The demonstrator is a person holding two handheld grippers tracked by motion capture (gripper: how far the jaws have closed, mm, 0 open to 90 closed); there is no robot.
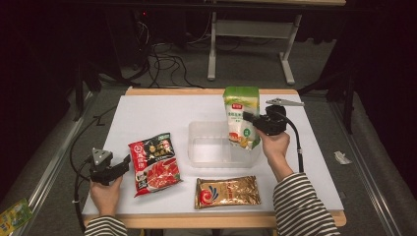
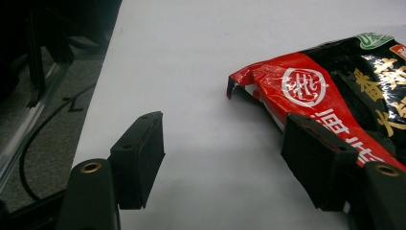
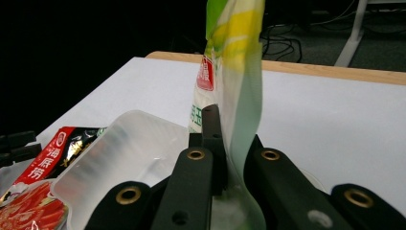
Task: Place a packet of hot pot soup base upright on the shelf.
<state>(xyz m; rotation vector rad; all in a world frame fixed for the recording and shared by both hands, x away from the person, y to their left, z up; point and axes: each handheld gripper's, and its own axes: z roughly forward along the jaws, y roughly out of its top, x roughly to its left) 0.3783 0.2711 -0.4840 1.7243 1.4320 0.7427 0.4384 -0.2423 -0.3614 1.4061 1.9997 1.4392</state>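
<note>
My right gripper (image 1: 252, 119) is shut on a tall green and white pouch (image 1: 241, 117), held upright over the right end of a clear plastic tub (image 1: 206, 146) at mid table. The right gripper view has the pouch (image 3: 237, 91) pinched edge-on between the jaws, the tub (image 3: 119, 158) below to the left. At the table's front left my left gripper (image 1: 124, 163) stands open, nothing between its fingers (image 2: 139, 158). Just to its right lies a red and black packet (image 1: 154, 162), whose corner (image 2: 306, 91) reaches past the right jaw. A gold packet (image 1: 227, 191) lies flat near the front edge.
The white table top (image 1: 147, 113) has bare room at the back left and far right. A wooden rim (image 1: 196, 91) runs along its far edge. Cables and a desk frame (image 1: 246, 44) stand on the floor beyond. A green wrapper (image 1: 12, 216) lies on the floor at lower left.
</note>
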